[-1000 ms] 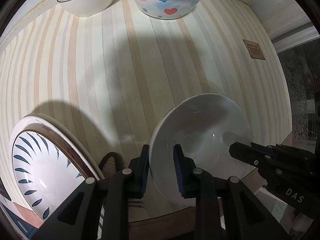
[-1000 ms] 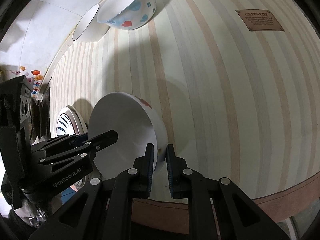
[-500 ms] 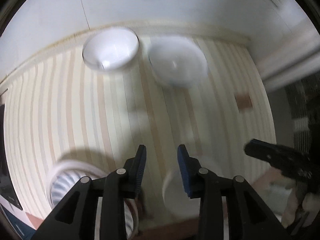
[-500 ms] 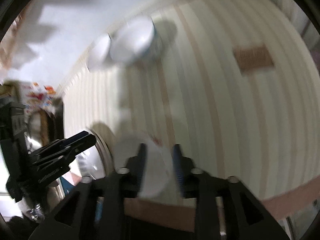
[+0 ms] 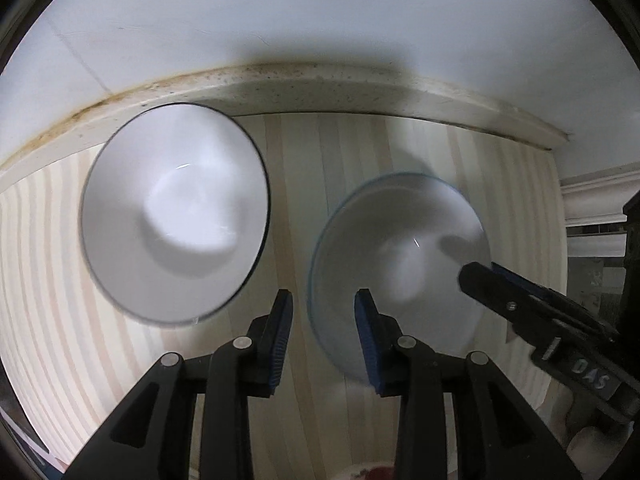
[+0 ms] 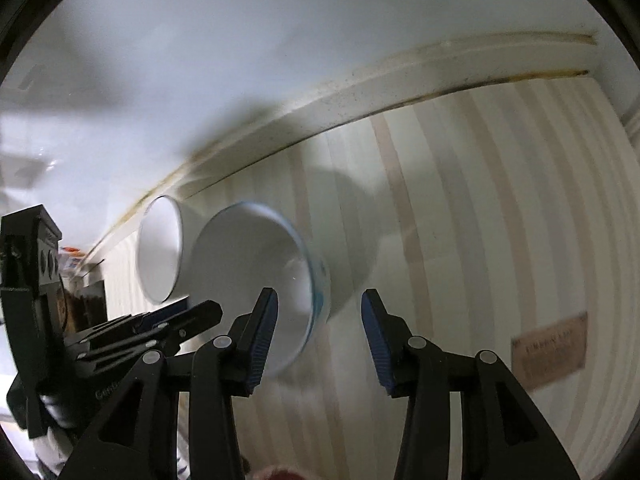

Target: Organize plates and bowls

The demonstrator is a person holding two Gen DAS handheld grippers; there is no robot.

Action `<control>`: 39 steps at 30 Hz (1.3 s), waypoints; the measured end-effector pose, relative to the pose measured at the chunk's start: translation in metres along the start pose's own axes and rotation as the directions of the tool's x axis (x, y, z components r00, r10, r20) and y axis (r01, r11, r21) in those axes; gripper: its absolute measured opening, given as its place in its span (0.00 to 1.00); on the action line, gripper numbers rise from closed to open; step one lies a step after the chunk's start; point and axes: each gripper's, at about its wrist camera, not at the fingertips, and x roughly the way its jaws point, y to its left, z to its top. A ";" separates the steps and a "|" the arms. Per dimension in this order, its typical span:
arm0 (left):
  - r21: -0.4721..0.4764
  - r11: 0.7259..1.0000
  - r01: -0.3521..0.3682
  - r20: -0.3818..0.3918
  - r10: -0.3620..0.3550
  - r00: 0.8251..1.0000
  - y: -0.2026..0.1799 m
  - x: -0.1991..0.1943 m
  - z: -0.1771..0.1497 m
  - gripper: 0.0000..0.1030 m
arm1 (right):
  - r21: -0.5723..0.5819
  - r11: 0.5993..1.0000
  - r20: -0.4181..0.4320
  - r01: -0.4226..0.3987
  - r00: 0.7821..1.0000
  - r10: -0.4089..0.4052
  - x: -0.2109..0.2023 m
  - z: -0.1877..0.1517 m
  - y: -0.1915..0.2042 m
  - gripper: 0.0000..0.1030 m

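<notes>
Two bowls stand at the back of the striped table by the wall. The white bowl with a dark rim [image 5: 174, 216] is on the left; the blue-rimmed bowl [image 5: 400, 264] is to its right. My left gripper [image 5: 322, 332] is open and empty, its jaws astride the near left rim of the blue-rimmed bowl. My right gripper [image 5: 492, 284] reaches in over that bowl's right side. In the right wrist view my right gripper [image 6: 318, 340] is open and empty around the blue-rimmed bowl's [image 6: 256, 276] right edge, with the white bowl [image 6: 160, 252] and the left gripper [image 6: 172, 324] beyond.
The striped tablecloth [image 5: 304, 152] ends at a stained ledge [image 5: 280, 84] under a white wall. A brown label [image 6: 548, 352] lies on the cloth at the right. A bit of red-patterned dish [image 5: 368, 472] shows at the bottom edge.
Both grippers let go of the small white bowl near the table's front, opened, and moved forward to the two bowls at the back wall. The plates at the left are out of view.
</notes>
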 end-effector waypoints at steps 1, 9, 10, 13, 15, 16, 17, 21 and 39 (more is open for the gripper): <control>0.001 1.000 0.005 0.003 -0.005 1.000 0.000 0.001 0.001 0.28 | -0.002 1.000 -0.009 0.014 1.000 -0.014 0.006 0.002 0.002 0.34; 0.006 1.000 -0.008 0.010 0.008 1.000 -0.009 0.008 0.005 0.20 | -0.046 0.997 -0.032 0.057 0.998 -0.058 0.021 0.006 0.011 0.11; 0.008 1.000 -0.012 0.011 0.012 1.000 -0.010 0.007 0.004 0.20 | -0.049 0.997 -0.034 0.058 0.998 -0.059 0.021 0.006 0.011 0.11; 0.020 0.999 -0.027 0.023 0.027 0.999 -0.014 0.001 0.001 0.20 | -0.055 0.997 -0.036 0.054 0.998 -0.056 0.017 0.004 0.010 0.11; 0.025 0.999 -0.029 0.032 0.028 0.999 -0.017 -0.004 -0.002 0.20 | -0.061 0.997 -0.034 0.051 0.998 -0.053 0.012 0.002 0.013 0.11; 0.027 0.999 -0.028 0.035 0.027 0.999 -0.018 -0.007 -0.004 0.20 | -0.064 0.997 -0.030 0.049 0.998 -0.051 0.009 0.000 0.014 0.11; 0.031 0.999 -0.028 0.041 0.027 0.999 -0.020 -0.010 -0.007 0.20 | -0.067 0.997 -0.027 0.045 0.999 -0.047 0.004 -0.001 0.014 0.11; 0.047 0.999 -0.023 0.063 0.020 0.998 -0.025 -0.029 -0.018 0.20 | -0.077 0.996 -0.011 0.035 0.999 -0.036 -0.015 -0.009 0.017 0.11; 0.155 0.988 -0.015 0.130 -0.005 0.991 -0.039 -0.109 -0.124 0.20 | -0.096 0.995 0.035 0.002 0.999 0.002 -0.109 -0.125 0.030 0.11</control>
